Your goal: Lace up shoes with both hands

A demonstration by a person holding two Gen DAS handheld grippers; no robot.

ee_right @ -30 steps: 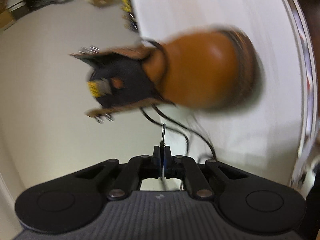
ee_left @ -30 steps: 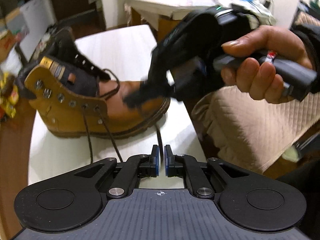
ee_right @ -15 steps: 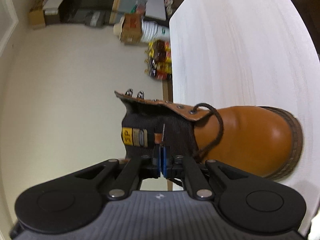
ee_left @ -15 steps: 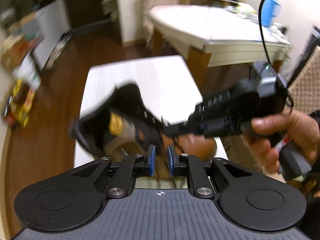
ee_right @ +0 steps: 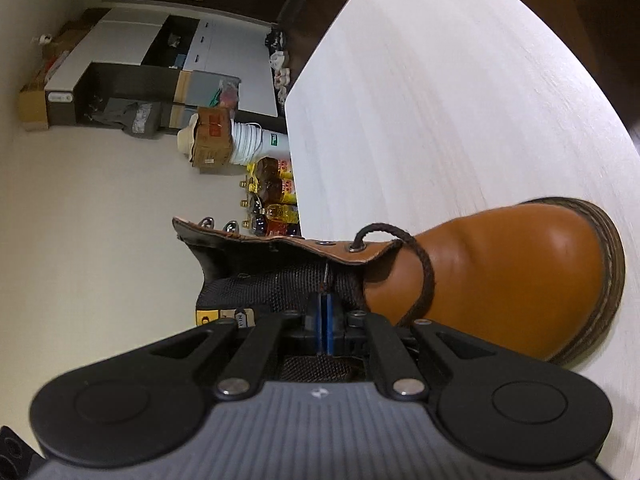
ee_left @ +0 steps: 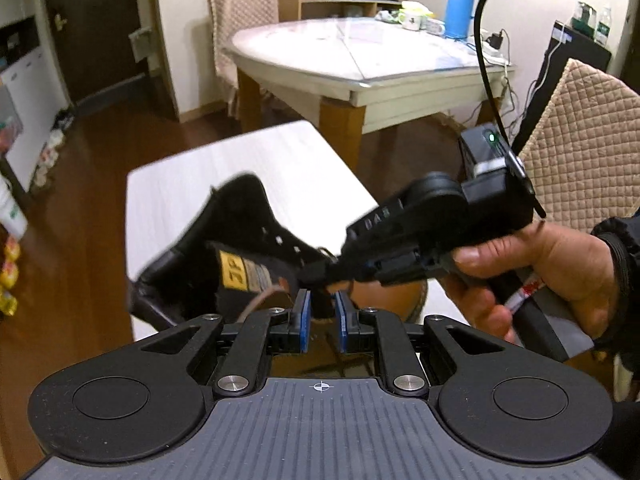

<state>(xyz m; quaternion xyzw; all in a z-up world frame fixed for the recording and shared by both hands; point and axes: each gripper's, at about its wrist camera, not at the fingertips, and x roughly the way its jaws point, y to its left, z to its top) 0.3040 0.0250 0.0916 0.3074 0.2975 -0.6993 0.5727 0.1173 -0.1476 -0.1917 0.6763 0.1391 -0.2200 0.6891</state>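
Your left gripper [ee_left: 320,320] hangs above the near end of the small white table [ee_left: 256,168], its blue pads [ee_left: 305,320] parted and clamping nothing. The jaws have just been opening, and between them you see only the boot below. Whether the pads touch the boot you cannot tell from this angle.

The tan leather work boot [ee_right: 500,276] stands on that white table [ee_right: 440,100], near its close edge. In the right wrist view the rounded toe points to the right of the picture, with the dark welted sole [ee_right: 608,280] wrapping it. The black mesh tongue [ee_right: 280,284] lies open toward your right gripper, with a yellow label [ee_left: 234,276] sewn on it. The upper flap carries metal eyelets and, further up the ankle, lace hooks [ee_right: 218,224].

Your right gripper [ee_right: 324,322] is clenched: its blue pads meet on the thin tip of the lace [ee_right: 326,276], which pokes out forward against the tongue, just under the eyelet flap. A loop of brown braided lace [ee_right: 424,268] comes out of the lowest visible eyelet [ee_right: 354,246] and curves down across the vamp toward the gripper body.

In the left wrist view your right hand [ee_left: 552,276] holds the right gripper's handle, its nose down over the boot's opening. That picture is blurred around the boot.
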